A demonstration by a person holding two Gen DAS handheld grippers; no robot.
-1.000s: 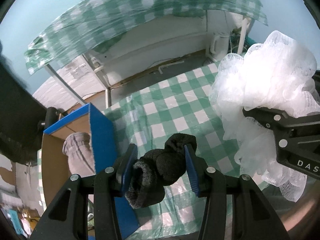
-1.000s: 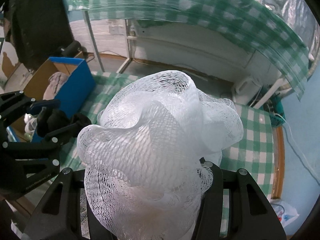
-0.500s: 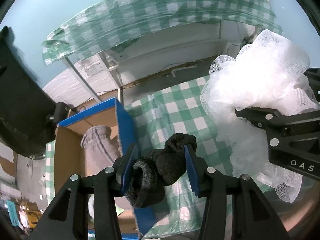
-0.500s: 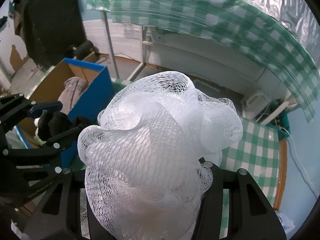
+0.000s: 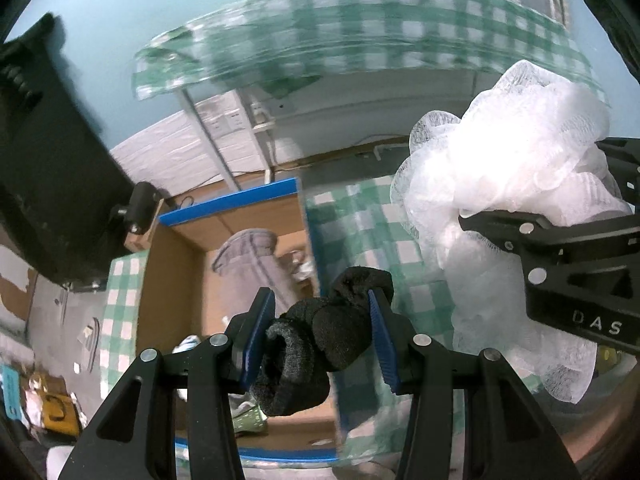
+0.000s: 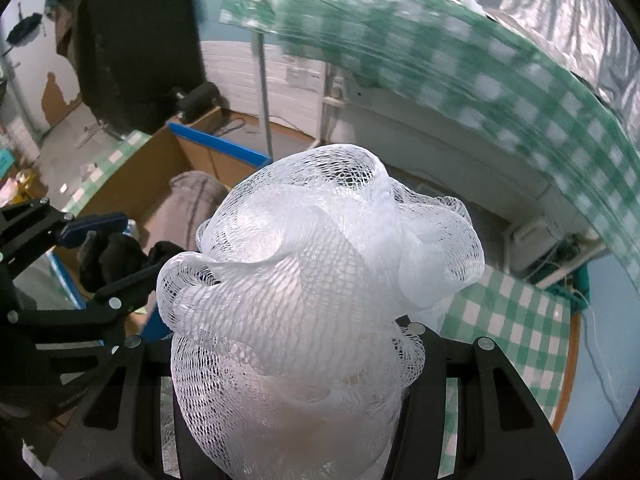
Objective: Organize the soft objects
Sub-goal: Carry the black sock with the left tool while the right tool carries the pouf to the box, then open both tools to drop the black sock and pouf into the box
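Observation:
My left gripper (image 5: pixel 320 332) is shut on a rolled dark grey sock (image 5: pixel 316 344), pressed between its blue pads above the near right part of an open cardboard box (image 5: pixel 240 208) with blue edges. A grey cloth (image 5: pixel 256 256) lies inside that box. To the right, my right gripper (image 5: pixel 560 248) is shut on a big white mesh bath sponge (image 5: pixel 516 184). In the right wrist view the sponge (image 6: pixel 316 280) fills the middle and hides the fingertips. The left gripper (image 6: pixel 100 248) with the sock (image 6: pixel 112 260) shows at that view's left, over the box (image 6: pixel 212 144).
A green-and-white checked cloth (image 5: pixel 360 232) covers the surface beside the box. A second checked table (image 5: pixel 360 36) stands behind on thin metal legs. A black chair (image 5: pixel 52 160) is at the left, with small clutter (image 5: pixel 36 392) on the floor below.
Both grippers have travelled left together toward the box, each keeping its load. The box has come from the left edge to under the left gripper, and more of its inside shows.

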